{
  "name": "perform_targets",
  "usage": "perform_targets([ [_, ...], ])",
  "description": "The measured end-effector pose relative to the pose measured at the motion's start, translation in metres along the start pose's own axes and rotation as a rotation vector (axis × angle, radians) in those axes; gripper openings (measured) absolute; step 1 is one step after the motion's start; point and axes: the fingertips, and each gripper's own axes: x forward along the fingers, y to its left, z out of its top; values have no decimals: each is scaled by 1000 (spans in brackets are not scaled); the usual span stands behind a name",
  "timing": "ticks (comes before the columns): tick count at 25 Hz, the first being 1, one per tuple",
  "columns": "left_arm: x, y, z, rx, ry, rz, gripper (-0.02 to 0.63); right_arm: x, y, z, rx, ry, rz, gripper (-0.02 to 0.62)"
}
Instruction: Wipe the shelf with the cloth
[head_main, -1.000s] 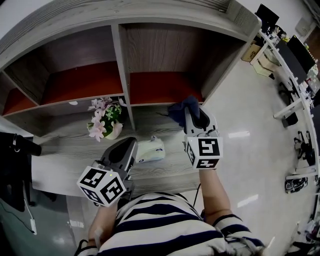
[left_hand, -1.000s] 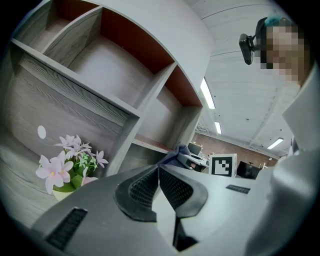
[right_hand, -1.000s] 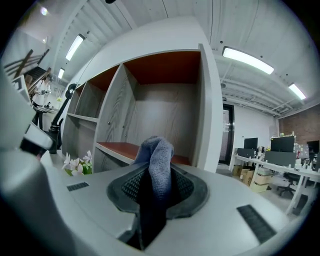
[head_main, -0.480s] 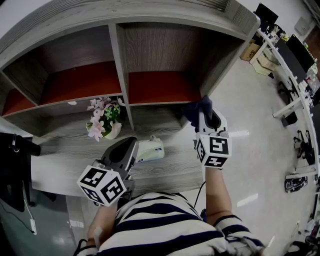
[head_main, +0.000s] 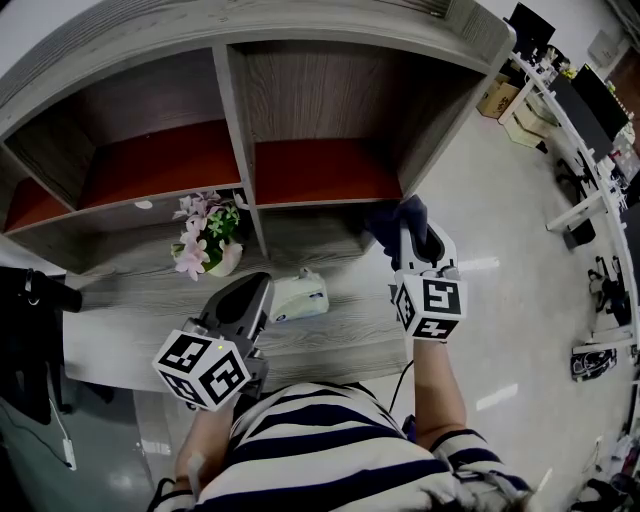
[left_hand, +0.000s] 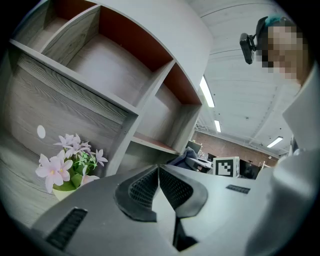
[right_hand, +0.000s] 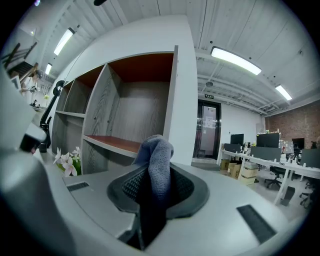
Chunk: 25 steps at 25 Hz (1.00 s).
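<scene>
The grey wooden shelf (head_main: 330, 245) has red-floored upper compartments and a wider lower board. A dark blue cloth (head_main: 396, 218) is pinched in my right gripper (head_main: 405, 228), which is shut on it at the shelf's right end, just past the right compartment's edge. The same blue cloth (right_hand: 156, 162) bulges up between the jaws in the right gripper view. My left gripper (head_main: 243, 300) hovers over the front of the lower board, jaws pressed together with nothing in them (left_hand: 158, 172).
A pot of pink flowers (head_main: 209, 238) stands on the lower board by the divider. A pale green-white object (head_main: 299, 296) lies near the left gripper. Office desks and chairs (head_main: 590, 130) fill the floor to the right.
My right gripper with the cloth has moved right along the shelf, from in front of the right compartment to its outer end. The left gripper has barely moved.
</scene>
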Motion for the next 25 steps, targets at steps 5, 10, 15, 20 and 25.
perform_targets([
  [5, -1, 5, 2, 2, -2, 11, 23, -8, 8, -7, 2, 15, 22, 86],
  [10, -2, 6, 0, 2, -1, 14, 23, -16, 20, -14, 14, 31, 54, 86],
  [15, -3, 8, -1, -3, -1, 18, 23, -22, 32, -20, 32, 46, 85, 86],
  [20, -5, 11, 0, -9, -6, 24, 23, -28, 45, -24, 45, 56, 116, 86],
  [25, -6, 13, -2, -17, -7, 27, 23, -35, 53, -28, 61, 69, 140, 86],
])
